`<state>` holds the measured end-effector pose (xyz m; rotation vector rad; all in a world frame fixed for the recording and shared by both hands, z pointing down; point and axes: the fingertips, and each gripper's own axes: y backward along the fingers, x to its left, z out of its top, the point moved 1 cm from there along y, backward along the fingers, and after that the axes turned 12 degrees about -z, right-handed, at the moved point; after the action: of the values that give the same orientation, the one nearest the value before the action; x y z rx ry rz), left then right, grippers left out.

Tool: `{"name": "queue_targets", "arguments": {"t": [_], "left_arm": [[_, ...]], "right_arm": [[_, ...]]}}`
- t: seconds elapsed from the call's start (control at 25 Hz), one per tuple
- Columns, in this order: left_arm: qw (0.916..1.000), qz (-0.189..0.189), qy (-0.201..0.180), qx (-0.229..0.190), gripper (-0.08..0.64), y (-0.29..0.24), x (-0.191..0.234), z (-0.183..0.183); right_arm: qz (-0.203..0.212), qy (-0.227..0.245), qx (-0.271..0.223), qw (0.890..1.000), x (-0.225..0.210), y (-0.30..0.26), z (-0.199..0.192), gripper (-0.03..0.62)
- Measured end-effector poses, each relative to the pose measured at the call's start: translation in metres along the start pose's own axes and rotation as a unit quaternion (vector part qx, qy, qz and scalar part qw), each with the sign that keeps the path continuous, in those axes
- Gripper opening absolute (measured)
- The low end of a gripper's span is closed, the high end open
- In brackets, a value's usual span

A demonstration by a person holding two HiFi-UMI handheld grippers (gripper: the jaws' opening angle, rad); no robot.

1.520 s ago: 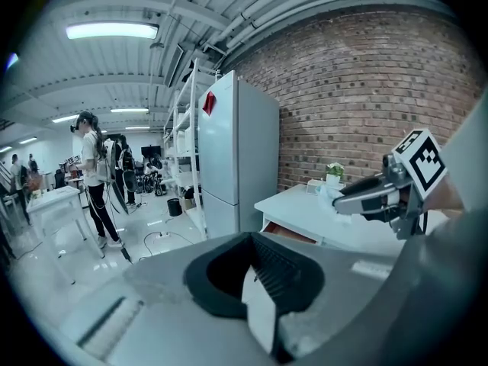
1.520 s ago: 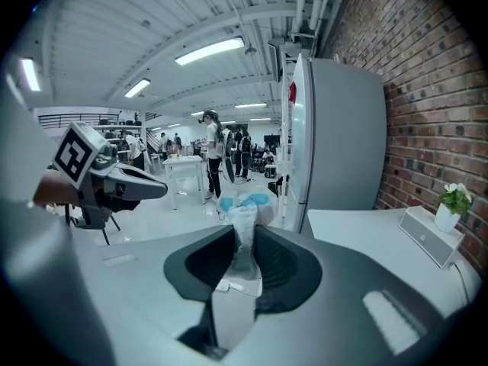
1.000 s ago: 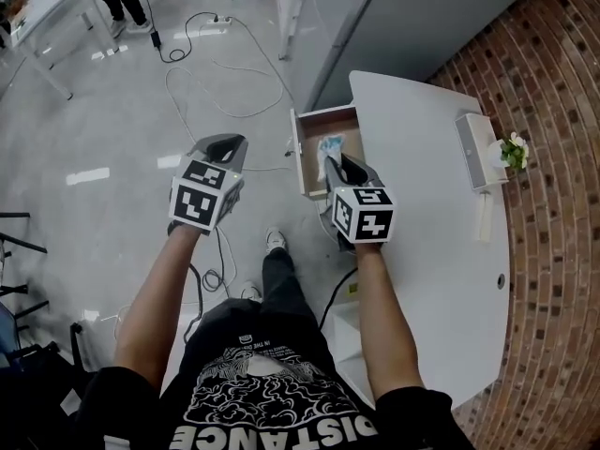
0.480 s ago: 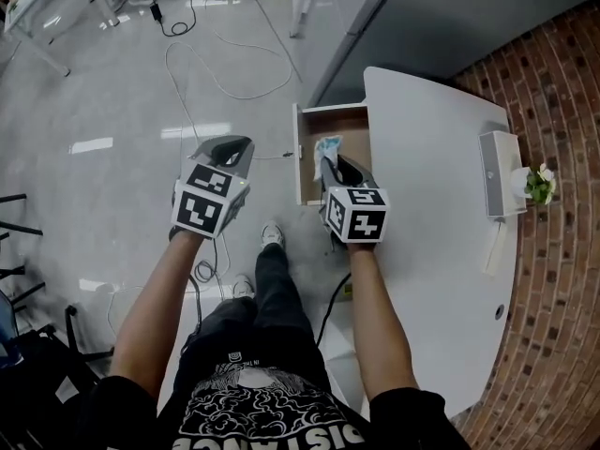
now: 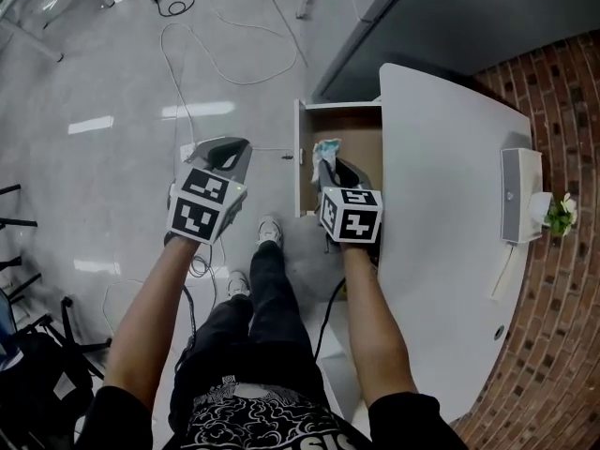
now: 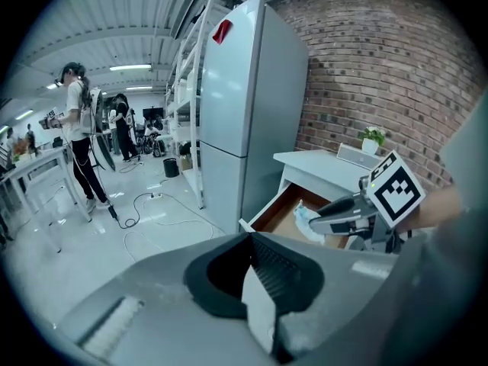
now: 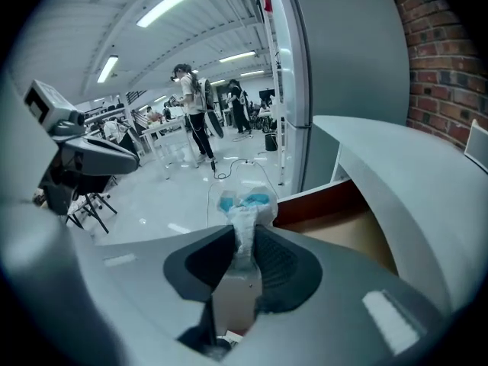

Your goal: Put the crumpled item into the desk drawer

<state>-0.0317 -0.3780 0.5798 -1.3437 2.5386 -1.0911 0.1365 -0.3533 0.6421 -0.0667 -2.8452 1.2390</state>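
The crumpled item (image 5: 326,148), a pale blue-and-white wad, sticks out of my right gripper (image 5: 330,165), which is shut on it. In the right gripper view the crumpled item (image 7: 242,208) runs up between the jaws of the right gripper (image 7: 244,258). It hangs over the near left part of the open desk drawer (image 5: 361,139), a brown wooden box pulled out from the white desk (image 5: 441,223). My left gripper (image 5: 225,153) floats over the floor left of the drawer, shut on nothing. The left gripper view shows the drawer (image 6: 284,213) and the item (image 6: 305,219).
A tall grey cabinet (image 6: 252,105) stands beyond the drawer against a brick wall (image 5: 562,92). A white box (image 5: 520,195) and a small plant (image 5: 562,214) sit on the desk's far side. Cables (image 5: 216,54) lie on the floor. People (image 6: 80,128) stand far off.
The head view has swung, so the desk sits further right in the picture. Both grippers stay about where they were, the right one still holding the item over the drawer.
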Motion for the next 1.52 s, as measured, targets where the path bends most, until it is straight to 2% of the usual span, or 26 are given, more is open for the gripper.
{"name": "queue_targets", "arguments": {"t": [0.24,0.72,1.16,1.52], "left_arm": [[1.0,-0.003,0.008,0.002,0.0,-0.028,0.016,-0.01],[0.9991,-0.018,0.036,0.015,0.0,-0.077,0.017,-0.032],[0.9979,-0.022,0.058,0.019,0.0,-0.101,0.019,-0.04],[0.9981,-0.02,0.051,0.026,0.0,-0.105,0.021,-0.045]], "right_arm": [[-0.002,0.007,0.018,1.0,-0.006,-0.037,-0.013,0.087],[0.0,0.015,0.046,0.999,-0.016,-0.092,-0.036,0.087],[-0.001,0.007,0.067,0.998,-0.024,-0.12,-0.05,0.087],[-0.002,0.009,0.07,0.998,-0.028,-0.124,-0.054,0.087]]}}
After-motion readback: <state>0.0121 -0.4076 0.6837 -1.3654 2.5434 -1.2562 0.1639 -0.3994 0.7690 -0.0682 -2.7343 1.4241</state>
